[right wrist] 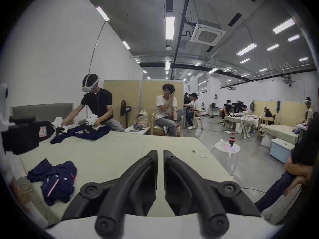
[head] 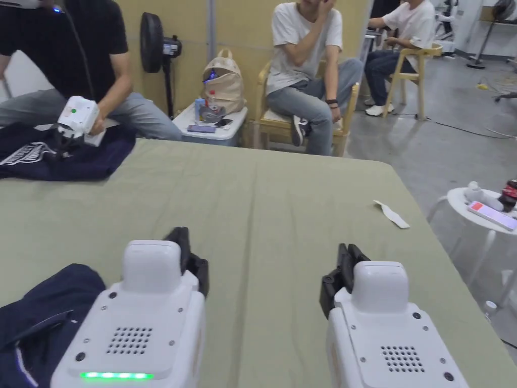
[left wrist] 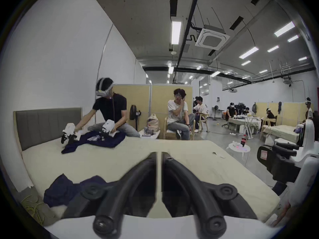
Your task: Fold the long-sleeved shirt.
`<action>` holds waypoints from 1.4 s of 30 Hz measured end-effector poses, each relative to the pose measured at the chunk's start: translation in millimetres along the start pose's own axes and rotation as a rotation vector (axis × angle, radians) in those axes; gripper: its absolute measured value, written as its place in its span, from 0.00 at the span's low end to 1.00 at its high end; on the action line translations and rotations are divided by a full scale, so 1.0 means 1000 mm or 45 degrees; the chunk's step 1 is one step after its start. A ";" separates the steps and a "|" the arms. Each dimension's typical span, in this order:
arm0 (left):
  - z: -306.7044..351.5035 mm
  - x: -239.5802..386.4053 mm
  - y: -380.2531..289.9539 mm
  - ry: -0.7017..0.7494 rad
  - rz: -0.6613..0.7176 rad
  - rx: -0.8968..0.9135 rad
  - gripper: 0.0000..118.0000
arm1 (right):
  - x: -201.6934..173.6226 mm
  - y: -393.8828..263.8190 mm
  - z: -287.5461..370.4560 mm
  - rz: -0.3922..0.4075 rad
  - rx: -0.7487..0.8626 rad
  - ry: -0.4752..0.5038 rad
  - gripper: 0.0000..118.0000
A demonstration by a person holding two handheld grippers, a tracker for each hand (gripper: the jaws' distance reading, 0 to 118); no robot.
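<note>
The long-sleeved shirt (head: pixel 35 313) is dark navy and lies crumpled on the olive sheet at the bed's near left. In the left gripper view the shirt (left wrist: pixel 60 189) sits low on the left. In the right gripper view the shirt (right wrist: pixel 55 179) shows a pink stripe. My left gripper (head: pixel 184 237) hovers just right of the shirt, apart from it, jaws shut on nothing (left wrist: pixel 159 154). My right gripper (head: pixel 348 252) hangs over bare sheet farther right, jaws shut and empty (right wrist: pixel 160 152).
At the far left another person (head: pixel 91 45) works a second navy garment (head: pixel 60 156) with white grippers. A white paper strip (head: pixel 391 214) lies near the bed's right edge. A small round table (head: pixel 484 212) stands beside the bed. People sit on chairs beyond.
</note>
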State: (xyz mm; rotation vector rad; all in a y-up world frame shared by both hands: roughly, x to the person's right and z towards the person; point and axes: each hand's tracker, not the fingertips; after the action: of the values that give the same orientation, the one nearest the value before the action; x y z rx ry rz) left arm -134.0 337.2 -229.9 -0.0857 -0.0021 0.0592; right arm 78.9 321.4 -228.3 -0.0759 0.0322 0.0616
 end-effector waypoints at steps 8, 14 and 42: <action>0.036 -0.088 -0.058 0.060 0.043 -0.285 0.00 | -0.049 -0.026 -0.003 -0.053 -0.191 0.374 0.01; 0.073 -0.193 -0.103 0.386 0.198 -0.452 0.00 | -0.079 -0.056 -0.016 -0.030 -0.399 0.500 0.01; -0.062 -0.157 -0.045 0.245 0.226 -0.477 0.17 | -0.034 -0.088 -0.063 -0.050 -0.577 0.414 0.01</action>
State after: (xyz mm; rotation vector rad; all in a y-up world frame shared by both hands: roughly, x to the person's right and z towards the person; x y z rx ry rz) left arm -287.3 278.3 -287.9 -0.4661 0.1876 0.2279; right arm 49.1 226.5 -283.0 -0.5391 0.3418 0.0161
